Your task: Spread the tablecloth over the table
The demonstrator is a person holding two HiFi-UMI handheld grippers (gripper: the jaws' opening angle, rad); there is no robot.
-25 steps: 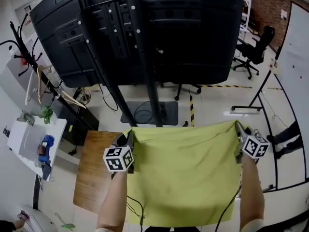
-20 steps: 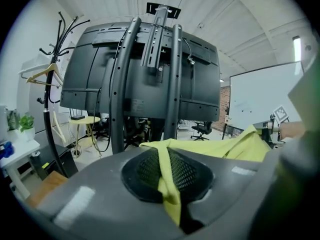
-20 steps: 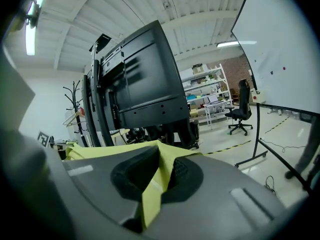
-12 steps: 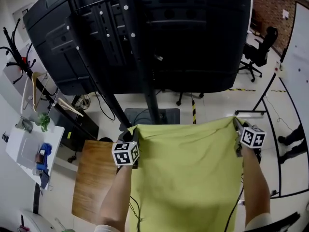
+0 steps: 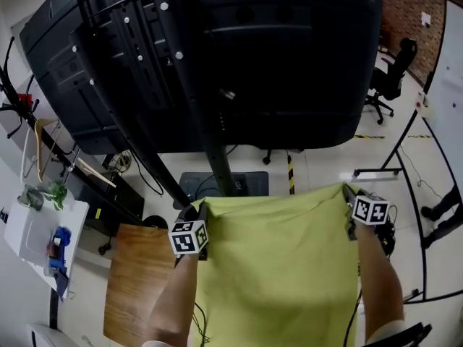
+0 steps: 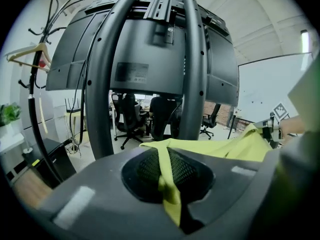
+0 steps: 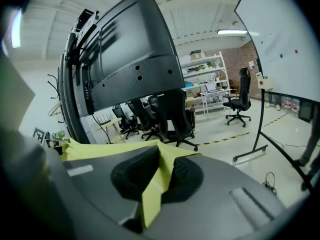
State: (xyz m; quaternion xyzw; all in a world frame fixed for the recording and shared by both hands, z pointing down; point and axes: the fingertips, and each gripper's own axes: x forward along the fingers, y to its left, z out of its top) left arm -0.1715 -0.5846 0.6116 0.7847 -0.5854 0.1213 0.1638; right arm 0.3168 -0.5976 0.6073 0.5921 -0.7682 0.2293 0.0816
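Brown wooden tabletop (image 5: 134,280) is lying at the lower left of the head view over a pale glossy floor (image 5: 325,168), and the yellow-green tablecloth (image 5: 278,266) is hanging across the lower middle, its left edge overlapping the wood's right side in the picture. Both arms are reaching up from the bottom edge: the left gripper (image 5: 198,212) is clenching the cloth's upper left corner and the right gripper (image 5: 347,192) the upper right corner, fabric pinched between each pair of jaws. Just beyond, a big black screen (image 5: 253,63) on a stand is filling the upper frame. A white side table (image 5: 32,226) and a coat rack (image 5: 29,121) are standing at the left; an office chair (image 5: 391,78), a whiteboard (image 5: 445,63) and a brick wall (image 5: 401,9) are showing at the far upper right.
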